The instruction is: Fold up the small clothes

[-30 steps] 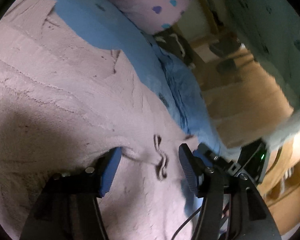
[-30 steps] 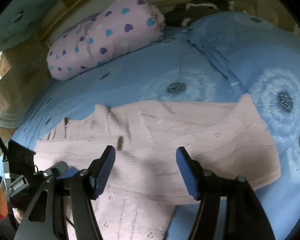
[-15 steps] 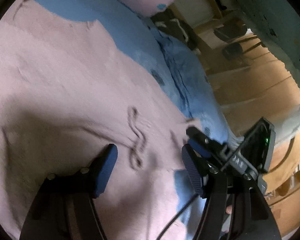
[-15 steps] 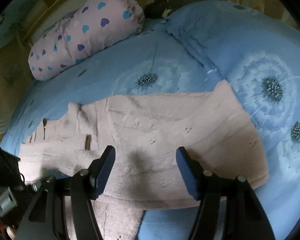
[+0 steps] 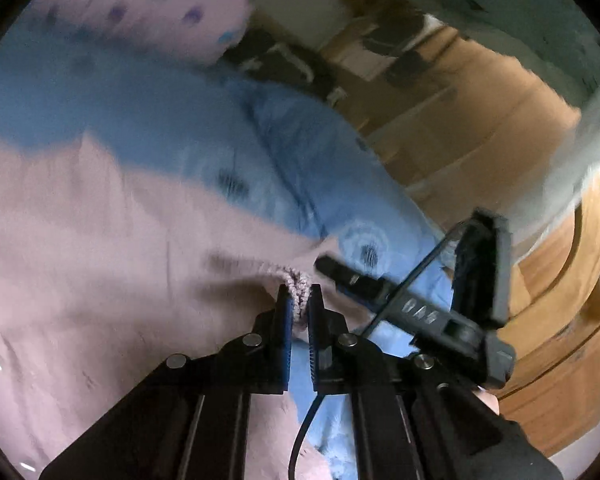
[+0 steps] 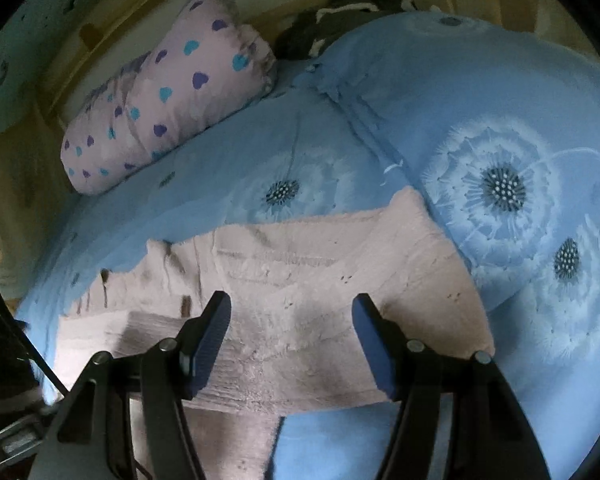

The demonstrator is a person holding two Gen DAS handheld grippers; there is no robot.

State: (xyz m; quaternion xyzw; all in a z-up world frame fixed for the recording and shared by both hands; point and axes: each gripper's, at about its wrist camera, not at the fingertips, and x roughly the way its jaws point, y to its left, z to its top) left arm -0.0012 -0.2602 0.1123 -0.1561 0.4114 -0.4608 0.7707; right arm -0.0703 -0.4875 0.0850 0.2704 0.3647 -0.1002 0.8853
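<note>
A pale pink knitted garment (image 6: 320, 292) lies spread on the blue flowered bedspread (image 6: 500, 128). In the left wrist view the garment (image 5: 100, 248) fills the left side, blurred by motion. My left gripper (image 5: 299, 300) is shut on a ribbed edge of the garment (image 5: 298, 280) and holds it pinched between the blue pads. My right gripper (image 6: 292, 320) is open and empty, hovering just above the middle of the garment. The right gripper also shows in the left wrist view (image 5: 420, 300), beside the left one.
A pink pillow with blue and purple hearts (image 6: 172, 92) lies at the head of the bed. Dark clothing (image 6: 340, 16) is piled behind it. The bed's edge and a wooden floor (image 5: 480, 120) lie to the right in the left wrist view.
My left gripper has closed on the garment's ribbed edge and lifted it while swinging. The right gripper has stayed open over the garment, shifting slightly.
</note>
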